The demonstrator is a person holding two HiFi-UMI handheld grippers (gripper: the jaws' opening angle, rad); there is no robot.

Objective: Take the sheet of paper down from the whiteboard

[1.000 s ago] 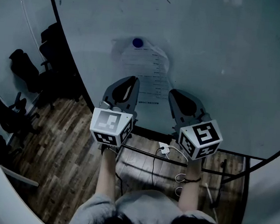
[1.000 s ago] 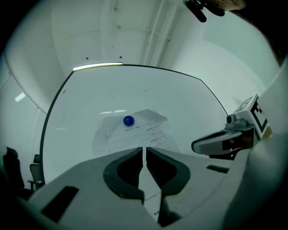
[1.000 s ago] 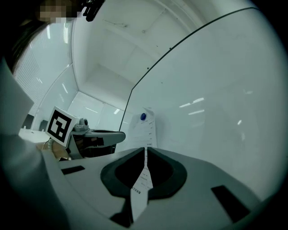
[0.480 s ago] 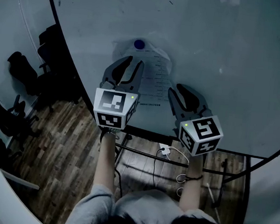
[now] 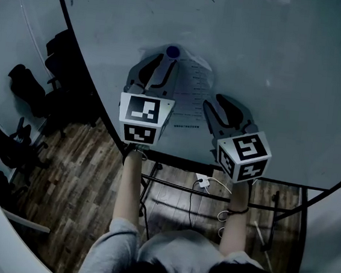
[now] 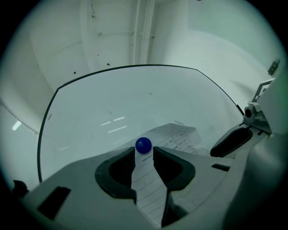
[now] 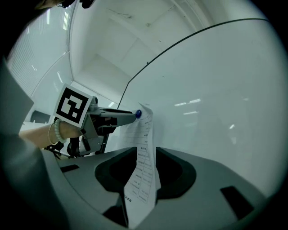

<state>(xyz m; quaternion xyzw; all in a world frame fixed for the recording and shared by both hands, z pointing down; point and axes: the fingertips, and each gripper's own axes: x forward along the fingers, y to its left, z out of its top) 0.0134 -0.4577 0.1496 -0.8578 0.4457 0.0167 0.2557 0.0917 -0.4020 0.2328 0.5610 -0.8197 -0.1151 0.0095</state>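
Dim room: wood-plank floor (image 5: 62,182) below, dark office chairs (image 5: 30,88) off to the left, whiteboard (image 5: 275,65) filling most of the head view.

Sheet of paper (image 5: 194,87) up on the whiteboard, above its lower edge and nearer its left edge than its right. Printed in lines and table rows, too small to read. Held at its top left corner by a round blue magnet (image 5: 173,52); lower part curling away from the whiteboard.

Left gripper (image 5: 163,62) raised against the upper part of the sheet, pointing at the magnet. Jaws apart, having just been opening. Seen from the left gripper view: magnet just beyond the tips and centred on the gap, a strip of the sheet showing between the jaws, neither pad pressing on magnet or paper. Holding nothing.

Right gripper (image 5: 217,104) lower and to the right, at the sheet's bottom right corner, close above the lower edge of the whiteboard. Jaws wide, also having just been opening. Seen from the right gripper view: lower part of the sheet standing edge-on in the gap, a clear space on both sides, pads not closed on it.

White plug and cable (image 5: 200,180) on the floor below the whiteboard, between the two forearms.
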